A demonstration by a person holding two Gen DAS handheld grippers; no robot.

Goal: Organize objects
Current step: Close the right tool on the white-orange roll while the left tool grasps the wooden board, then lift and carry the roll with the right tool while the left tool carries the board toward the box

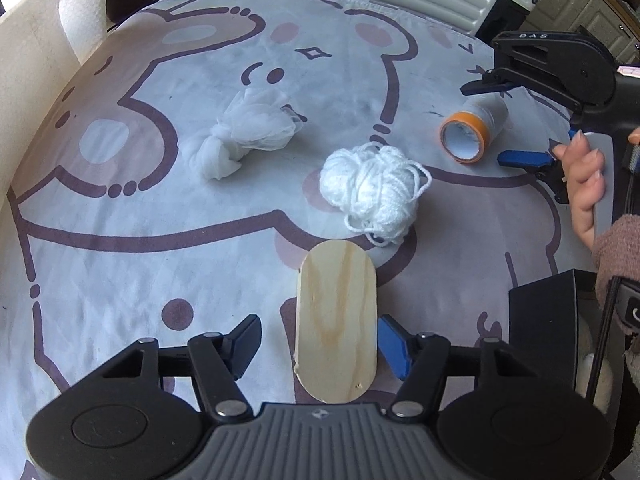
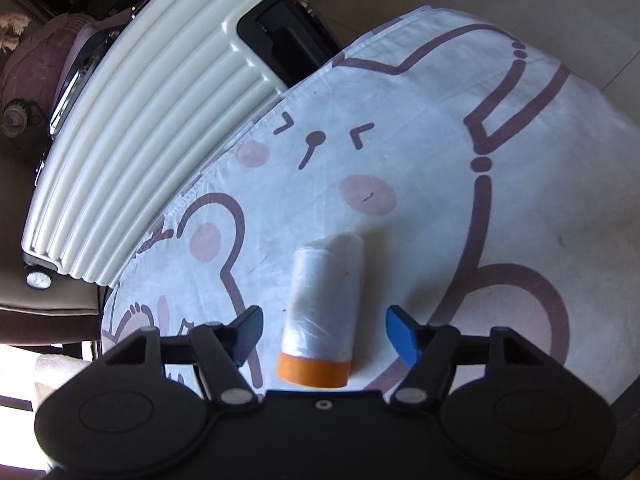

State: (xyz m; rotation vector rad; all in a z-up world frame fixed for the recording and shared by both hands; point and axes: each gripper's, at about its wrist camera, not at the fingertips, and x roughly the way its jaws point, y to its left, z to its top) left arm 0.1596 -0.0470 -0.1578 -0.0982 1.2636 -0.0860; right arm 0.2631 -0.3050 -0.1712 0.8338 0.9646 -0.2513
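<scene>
Wooden board (image 1: 336,320) (seemingly untouched) between left gripper (image 1: 318,340).

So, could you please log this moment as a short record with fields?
surface: bear-print cloth
left gripper: open, fingers either side of the wooden oval, gaps showing
right gripper: open, astride the film roll, not touching
roll: lying on its side, orange end toward the right gripper
loose items: yarn ball, mesh bundle
background: white suitcase
</scene>
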